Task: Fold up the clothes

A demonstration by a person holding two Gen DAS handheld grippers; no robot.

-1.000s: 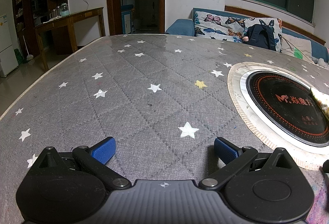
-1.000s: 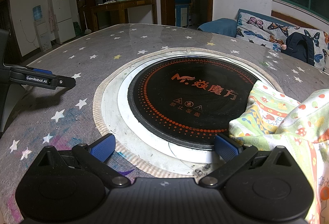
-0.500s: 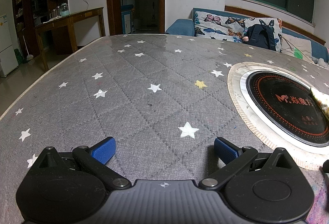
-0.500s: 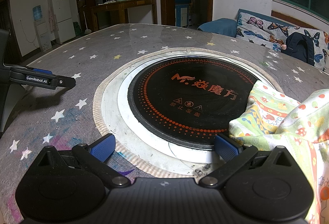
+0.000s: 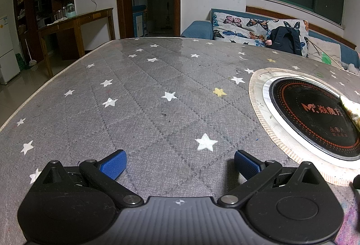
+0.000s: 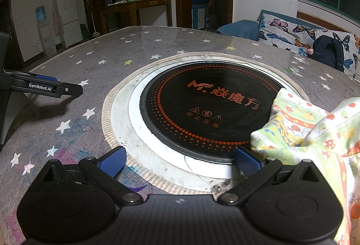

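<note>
A crumpled, pale green patterned garment (image 6: pixel 310 130) lies on the right side of the round table, partly over the black induction hob (image 6: pixel 202 108). My right gripper (image 6: pixel 180 160) is open just left of it, the right blue pad beside the cloth's edge, nothing between the fingers. In the left wrist view only a corner of the garment (image 5: pixel 351 110) shows at the right edge. My left gripper (image 5: pixel 180 165) is open low over bare grey star-print tablecloth (image 5: pixel 139 110), holding nothing. The left gripper (image 6: pixel 65 89) also shows as a black finger at the left of the right wrist view.
The hob (image 5: pixel 315 119) sits in a white ring set into the table. Beyond the table are a sofa with butterfly cushions (image 5: pixel 247 29) and a black backpack (image 5: pixel 285 40), a wooden side table (image 5: pixel 74 24), a doorway, and a white fridge (image 6: pixel 68 18).
</note>
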